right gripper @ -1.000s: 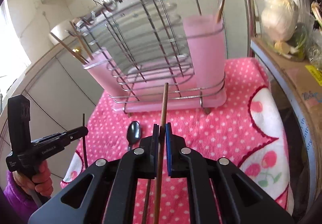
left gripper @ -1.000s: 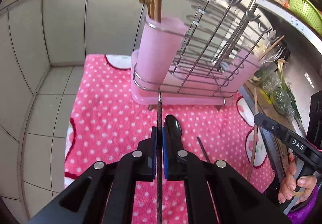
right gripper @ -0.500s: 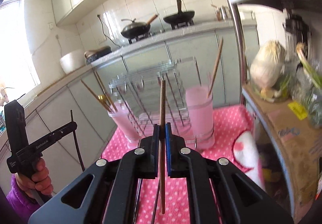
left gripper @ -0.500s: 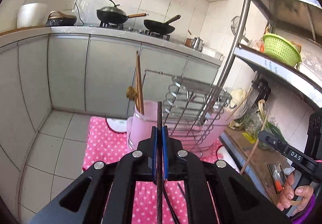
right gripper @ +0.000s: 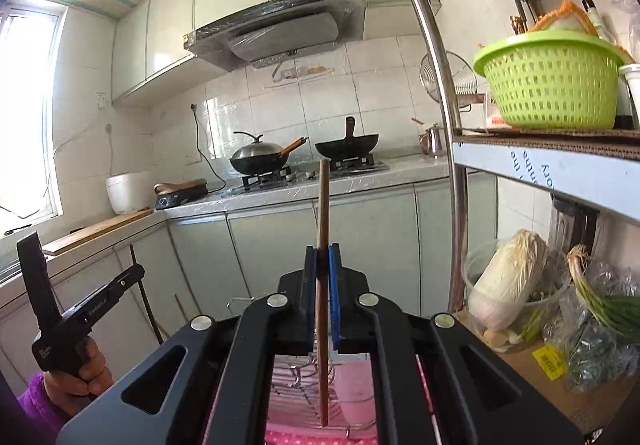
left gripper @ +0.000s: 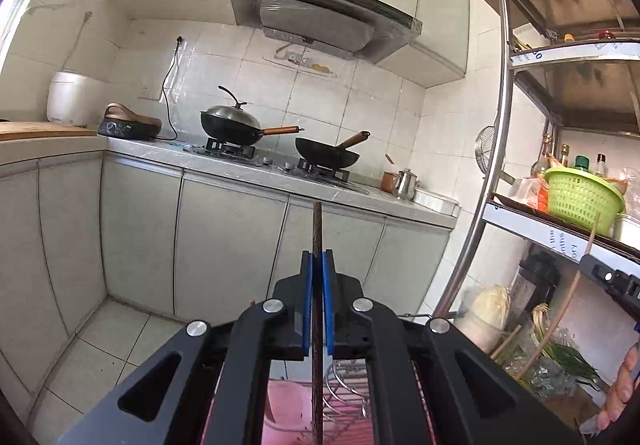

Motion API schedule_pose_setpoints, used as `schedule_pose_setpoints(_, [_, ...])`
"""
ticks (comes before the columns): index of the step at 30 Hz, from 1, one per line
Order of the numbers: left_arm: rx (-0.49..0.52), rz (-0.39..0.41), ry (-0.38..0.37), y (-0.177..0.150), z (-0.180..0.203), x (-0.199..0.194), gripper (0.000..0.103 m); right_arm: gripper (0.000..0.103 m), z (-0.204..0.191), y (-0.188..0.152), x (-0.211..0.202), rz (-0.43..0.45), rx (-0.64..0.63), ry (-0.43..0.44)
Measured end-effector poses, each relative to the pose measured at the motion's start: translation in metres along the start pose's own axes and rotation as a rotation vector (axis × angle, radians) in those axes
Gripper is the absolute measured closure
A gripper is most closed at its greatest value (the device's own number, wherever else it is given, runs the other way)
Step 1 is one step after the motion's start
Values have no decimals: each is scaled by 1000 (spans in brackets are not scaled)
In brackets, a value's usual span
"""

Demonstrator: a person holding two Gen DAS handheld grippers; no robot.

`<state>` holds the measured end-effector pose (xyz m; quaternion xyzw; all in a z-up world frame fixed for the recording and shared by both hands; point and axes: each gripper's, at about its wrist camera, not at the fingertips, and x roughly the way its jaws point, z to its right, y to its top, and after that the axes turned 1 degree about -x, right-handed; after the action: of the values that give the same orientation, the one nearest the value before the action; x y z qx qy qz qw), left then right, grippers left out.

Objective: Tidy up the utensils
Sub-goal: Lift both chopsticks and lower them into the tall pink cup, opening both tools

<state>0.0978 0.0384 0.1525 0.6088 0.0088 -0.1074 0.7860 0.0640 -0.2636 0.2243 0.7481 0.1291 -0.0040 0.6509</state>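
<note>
Your 2 wrist cameras both sit just behind their own fingers and look forward, roughly level, across the kitchen toward the far counter. Your left view faces the stove wall a little from the left, with the lidded wok near centre and the steel shelf rack at its right edge. Your right view sits nearer that rack, so the green basket looms large at upper right. Both views share the range hood, the open wok and, far below between the fingers, the pink utensil rack. Each view also catches the other gripper at its edge.
</note>
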Motion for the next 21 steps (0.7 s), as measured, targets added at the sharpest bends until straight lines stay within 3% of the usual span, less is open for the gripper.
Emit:
schedule_pose_setpoints(7, [75, 20, 82, -25, 5, 42, 99, 97, 12, -3, 37, 19, -25, -51])
schedule_pose_setpoints(11, [125, 26, 108, -42, 6, 48, 99, 97, 15, -24, 59, -42, -18, -50])
schedule_pose_setpoints(17, [187, -1, 70, -53, 13, 43, 99, 97, 23, -62, 78, -160, 20, -48])
schedule_pose_setpoints(21, [138, -81, 35, -57, 1, 50, 99, 97, 25, -82, 80, -226, 33, -49])
